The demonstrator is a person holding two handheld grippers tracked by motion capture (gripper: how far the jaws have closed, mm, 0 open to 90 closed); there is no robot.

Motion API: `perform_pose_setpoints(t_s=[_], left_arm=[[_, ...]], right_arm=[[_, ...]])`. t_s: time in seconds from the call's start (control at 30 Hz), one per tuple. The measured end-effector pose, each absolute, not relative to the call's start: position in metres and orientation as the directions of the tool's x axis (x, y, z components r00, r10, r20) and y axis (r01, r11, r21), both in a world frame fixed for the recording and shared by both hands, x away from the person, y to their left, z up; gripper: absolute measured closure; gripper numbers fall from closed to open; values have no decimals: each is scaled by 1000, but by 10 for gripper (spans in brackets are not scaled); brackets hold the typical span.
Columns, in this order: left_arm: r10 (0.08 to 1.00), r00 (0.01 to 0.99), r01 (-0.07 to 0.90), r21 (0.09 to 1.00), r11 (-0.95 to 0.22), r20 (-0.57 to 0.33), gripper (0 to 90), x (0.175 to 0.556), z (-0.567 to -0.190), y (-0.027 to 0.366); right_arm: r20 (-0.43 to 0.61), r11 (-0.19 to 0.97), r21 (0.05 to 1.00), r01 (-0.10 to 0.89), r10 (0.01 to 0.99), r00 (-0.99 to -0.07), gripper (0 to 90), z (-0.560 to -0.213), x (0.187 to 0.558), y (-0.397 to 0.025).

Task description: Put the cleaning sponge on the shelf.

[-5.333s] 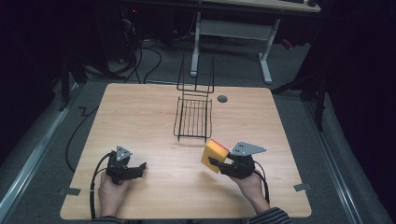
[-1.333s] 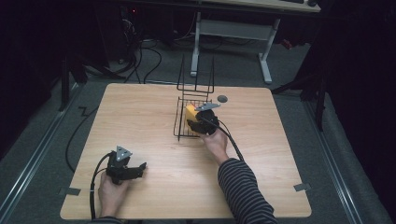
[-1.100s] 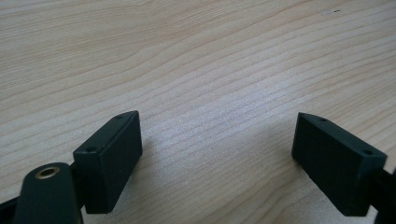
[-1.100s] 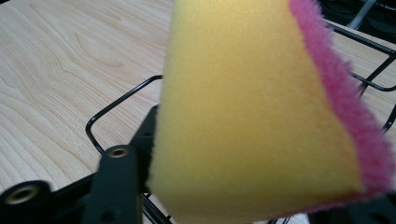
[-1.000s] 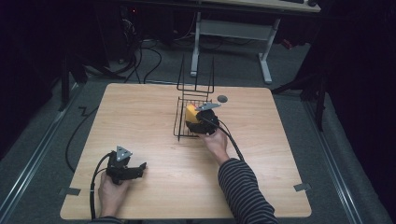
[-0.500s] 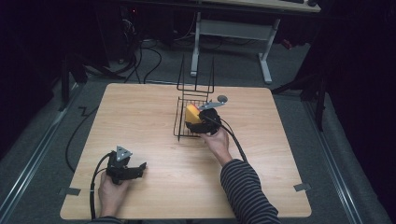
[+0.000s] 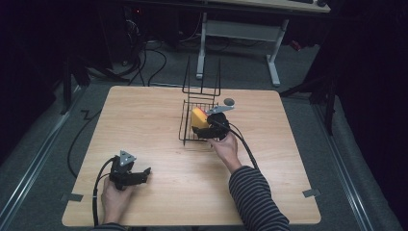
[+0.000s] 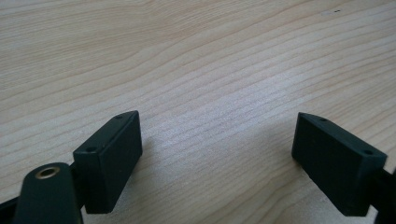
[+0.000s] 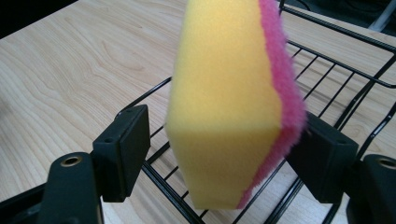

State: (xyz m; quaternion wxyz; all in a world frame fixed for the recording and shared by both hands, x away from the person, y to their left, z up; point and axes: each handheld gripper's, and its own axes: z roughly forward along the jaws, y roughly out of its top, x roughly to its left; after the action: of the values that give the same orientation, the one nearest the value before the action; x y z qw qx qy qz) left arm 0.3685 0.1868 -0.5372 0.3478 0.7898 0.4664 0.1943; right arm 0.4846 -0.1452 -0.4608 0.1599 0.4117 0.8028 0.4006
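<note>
Upright, sponge (image 9: 229,102) between right tongs (image 9: 224,154), over wire basket (image 7: 188,129), table (image 7: 144,115) around.

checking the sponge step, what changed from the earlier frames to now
The right gripper carried the yellow foam sponge with pink scrub side from the table's near right up over the black wire basket. Its jaws now look parted, a gap at the left one. The left gripper stayed open, resting on the wooden table.
</note>
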Motion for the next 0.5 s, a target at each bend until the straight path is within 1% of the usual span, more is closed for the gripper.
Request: perform_pose_setpoints(t_s=[0.5], left_arm=[[872,490,601,731,-324,-17,167,369,-537,187]], right_arm=[[79,324,792,518,787,-612,251,-454,472,-162]])
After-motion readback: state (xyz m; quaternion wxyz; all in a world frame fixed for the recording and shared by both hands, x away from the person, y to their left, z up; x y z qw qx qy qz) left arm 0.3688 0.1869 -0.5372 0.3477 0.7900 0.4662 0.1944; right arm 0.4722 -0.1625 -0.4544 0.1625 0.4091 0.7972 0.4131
